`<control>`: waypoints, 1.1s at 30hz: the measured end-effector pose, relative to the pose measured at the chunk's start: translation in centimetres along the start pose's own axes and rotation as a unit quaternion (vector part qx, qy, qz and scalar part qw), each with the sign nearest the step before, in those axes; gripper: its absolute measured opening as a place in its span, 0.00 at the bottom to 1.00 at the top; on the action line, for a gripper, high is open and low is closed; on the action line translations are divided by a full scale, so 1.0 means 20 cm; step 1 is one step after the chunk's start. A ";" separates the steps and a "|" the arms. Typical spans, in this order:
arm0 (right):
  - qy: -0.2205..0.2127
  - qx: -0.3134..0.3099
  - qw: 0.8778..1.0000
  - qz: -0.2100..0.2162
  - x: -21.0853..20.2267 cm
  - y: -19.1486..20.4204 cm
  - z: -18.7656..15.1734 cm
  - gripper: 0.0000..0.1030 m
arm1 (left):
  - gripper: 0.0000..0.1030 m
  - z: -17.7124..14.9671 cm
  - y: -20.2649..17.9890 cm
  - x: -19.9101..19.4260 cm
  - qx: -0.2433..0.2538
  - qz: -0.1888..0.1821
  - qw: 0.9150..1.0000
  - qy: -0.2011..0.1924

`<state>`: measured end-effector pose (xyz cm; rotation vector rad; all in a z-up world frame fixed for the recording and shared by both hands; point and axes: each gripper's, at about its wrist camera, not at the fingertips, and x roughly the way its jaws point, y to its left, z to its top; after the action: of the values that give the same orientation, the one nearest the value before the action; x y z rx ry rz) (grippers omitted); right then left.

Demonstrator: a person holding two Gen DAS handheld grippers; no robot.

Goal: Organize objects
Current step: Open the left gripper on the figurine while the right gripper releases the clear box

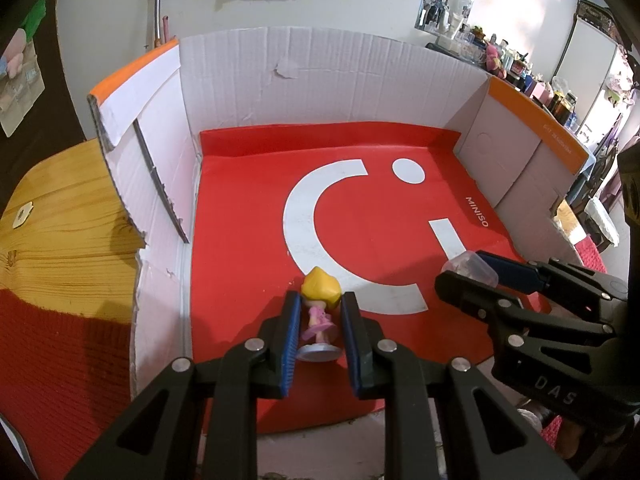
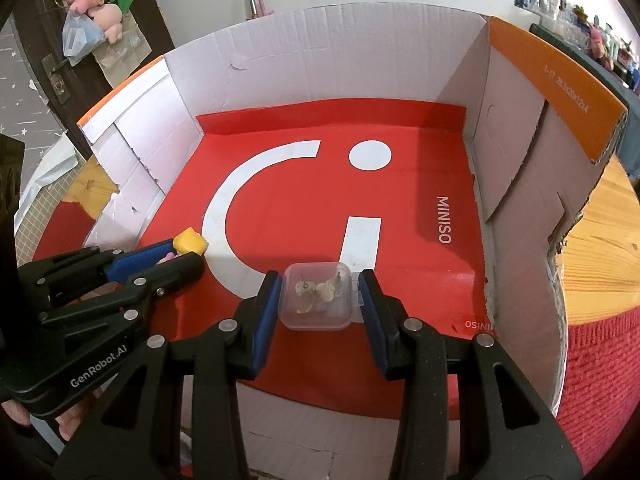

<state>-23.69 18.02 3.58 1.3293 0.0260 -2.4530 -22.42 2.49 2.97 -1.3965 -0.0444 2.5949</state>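
A small doll figurine [image 1: 319, 312] with yellow hair, a pink dress and a round grey base stands on the red sheet inside the cardboard box [image 1: 320, 76]. My left gripper [image 1: 319, 312] is open around it, with small gaps on both sides. A small clear plastic case [image 2: 318, 300] with tiny trinkets lies on the red sheet. My right gripper [image 2: 319, 292] is open around the case, pads just off its sides. The case [image 1: 470, 270] and right gripper [image 1: 468, 276] show in the left wrist view; the doll's hair [image 2: 191, 242] and left gripper [image 2: 176, 258] in the right.
The box has white inner walls, orange flaps [image 2: 560, 84] and a red MINISO sheet [image 2: 400, 208] on its floor. It sits on a wooden table [image 1: 60, 232] with a red cloth [image 1: 60, 360]. A cluttered shelf [image 1: 520, 68] lies far right.
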 end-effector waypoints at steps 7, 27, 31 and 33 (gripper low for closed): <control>-0.003 -0.001 1.000 0.000 0.00 0.00 0.00 0.37 | 0.21 0.00 0.01 0.00 -0.003 -0.003 1.000 0.000; -0.017 -0.007 1.000 -0.003 -0.05 0.02 0.00 0.52 | 0.32 0.00 -0.01 -0.03 -0.005 -0.003 1.000 -0.007; -0.023 -0.010 1.000 -0.005 -0.07 0.04 0.00 0.55 | 0.37 -0.01 -0.02 -0.06 -0.001 0.001 1.000 -0.016; -0.025 -0.010 1.000 -0.004 -0.08 0.04 -0.01 0.55 | 0.38 -0.01 -0.03 -0.08 0.002 0.002 1.000 -0.021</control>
<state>-22.47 17.73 4.98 1.2612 0.0425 -2.4857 -21.36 2.78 4.23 -1.3417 -0.0427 2.6256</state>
